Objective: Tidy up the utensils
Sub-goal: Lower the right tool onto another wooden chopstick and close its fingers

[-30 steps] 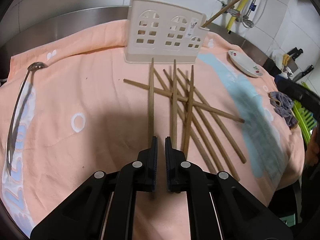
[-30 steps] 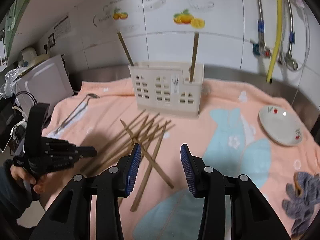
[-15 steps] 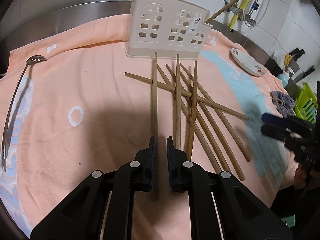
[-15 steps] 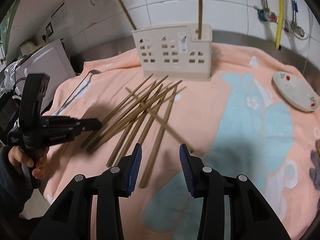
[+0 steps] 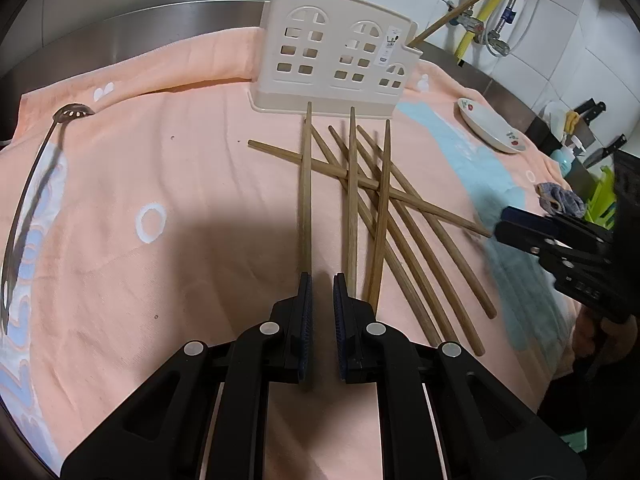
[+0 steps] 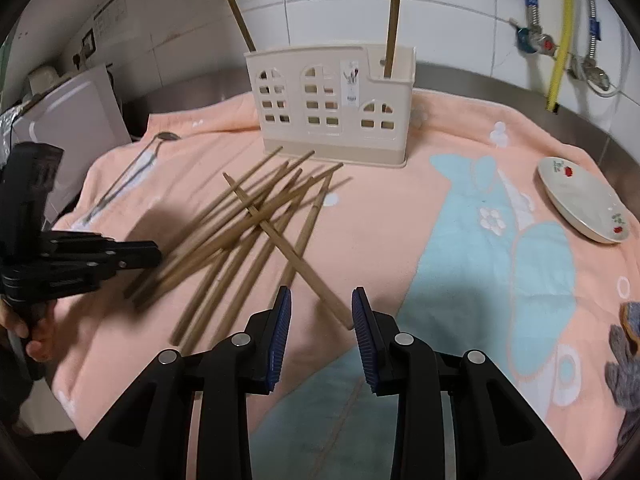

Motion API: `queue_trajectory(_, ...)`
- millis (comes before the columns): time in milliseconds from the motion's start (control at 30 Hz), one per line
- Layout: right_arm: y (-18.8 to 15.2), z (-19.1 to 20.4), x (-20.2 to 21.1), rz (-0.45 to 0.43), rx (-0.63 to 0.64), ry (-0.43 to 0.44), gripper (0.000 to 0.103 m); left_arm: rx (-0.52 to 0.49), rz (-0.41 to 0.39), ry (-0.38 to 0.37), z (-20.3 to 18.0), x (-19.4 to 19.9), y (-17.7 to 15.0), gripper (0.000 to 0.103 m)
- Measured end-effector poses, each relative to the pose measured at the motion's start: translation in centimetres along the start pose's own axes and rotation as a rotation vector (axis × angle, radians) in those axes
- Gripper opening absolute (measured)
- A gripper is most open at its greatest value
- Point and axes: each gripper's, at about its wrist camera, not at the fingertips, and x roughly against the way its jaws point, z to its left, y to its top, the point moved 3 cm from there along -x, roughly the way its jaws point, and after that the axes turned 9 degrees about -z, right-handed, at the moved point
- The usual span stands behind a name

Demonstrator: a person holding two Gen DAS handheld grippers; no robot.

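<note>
Several wooden chopsticks [image 5: 350, 200] [image 6: 256, 232] lie fanned and crossed on the peach towel [image 5: 160, 184] in front of a cream house-shaped holder [image 5: 336, 56] [image 6: 332, 100]. Two chopsticks [image 6: 394, 20] stand in the holder. My left gripper [image 5: 322, 284] [image 6: 156, 256] is shut to a narrow gap over the leftmost chopstick [image 5: 306, 184], whose near end runs under the left finger. My right gripper [image 6: 321, 294] [image 5: 502, 226] hangs low with its jaws closing. The end of the crossing chopstick [image 6: 280, 240] lies between them, near the right pad, untouched.
A long metal slotted spoon [image 5: 40, 168] [image 6: 132, 176] lies at the towel's left edge. A small white plate [image 5: 490, 130] [image 6: 580, 204] and a grey rag [image 5: 560, 200] [image 6: 628, 368] sit at the right. A white board [image 6: 72, 120] leans at the left, and knives [image 5: 592, 108] stand far right.
My right gripper has come down toward the chopsticks and its jaws have narrowed around the crossing chopstick's end. The leftmost chopstick's near end now runs under my left gripper's finger.
</note>
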Motion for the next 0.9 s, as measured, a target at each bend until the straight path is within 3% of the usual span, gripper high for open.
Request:
queue_trajectory(200,-0.8,-0.6,-2.2,0.049,0.013,0.043,0.03,-0.006,0.007,-0.008,-0.2,-0.1,-0.3,0.011)
queue_trajectory(667,-0.9,-0.2,-3.1,0.055,0.052,0.064,0.019,0.008,-0.013,0.026,0.1,0.0,0.0,0.011)
queue_trajectory(800,-0.9,0.0,-3.1,0.057,0.06,0.062,0.019,0.008,-0.017,0.046,0.3,0.1,-0.1,0.025)
queue_trajectory(900,-1.0,0.0,-3.0,0.054,0.061,0.063,0.018,0.011,-0.014,0.041,0.4,0.0,-0.2,0.025)
